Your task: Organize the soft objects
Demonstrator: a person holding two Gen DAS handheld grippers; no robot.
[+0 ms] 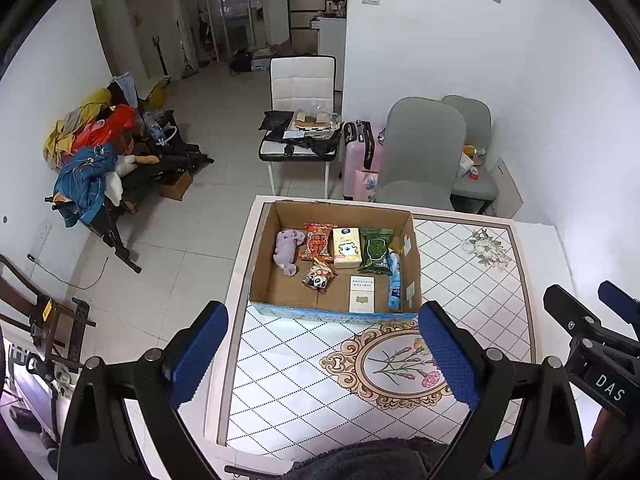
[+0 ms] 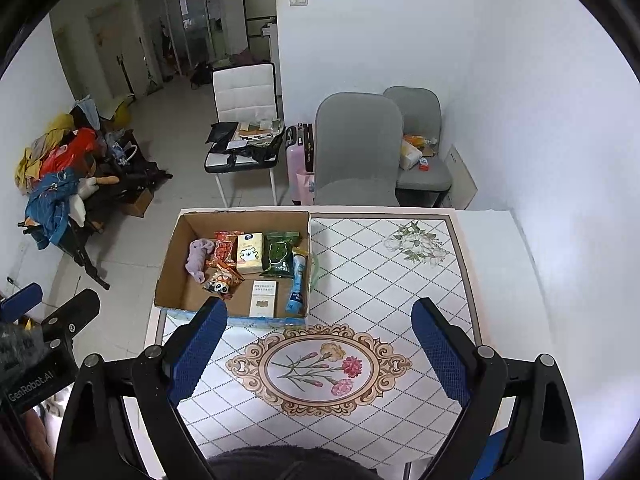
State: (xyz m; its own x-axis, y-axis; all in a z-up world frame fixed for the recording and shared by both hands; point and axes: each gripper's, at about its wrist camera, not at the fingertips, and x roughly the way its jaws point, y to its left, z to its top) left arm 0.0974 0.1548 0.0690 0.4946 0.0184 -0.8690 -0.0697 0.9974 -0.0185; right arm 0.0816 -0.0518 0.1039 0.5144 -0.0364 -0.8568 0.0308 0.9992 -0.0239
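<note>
- Surface with floral cloth is carrying a cardboard box at its far left corner.
- Soft packets and a purple plush toy are lying inside; sorting looks nearly finished.
- Left gripper and right gripper are hovering, fingers wide and empty; next likely a check.

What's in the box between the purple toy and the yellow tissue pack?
A red snack bag lies between the purple toy and the yellow tissue pack, inside the box. Both wrist views show it.

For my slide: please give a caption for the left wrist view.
Open left claw above patterned table, facing cardboard box of soft items.
</note>
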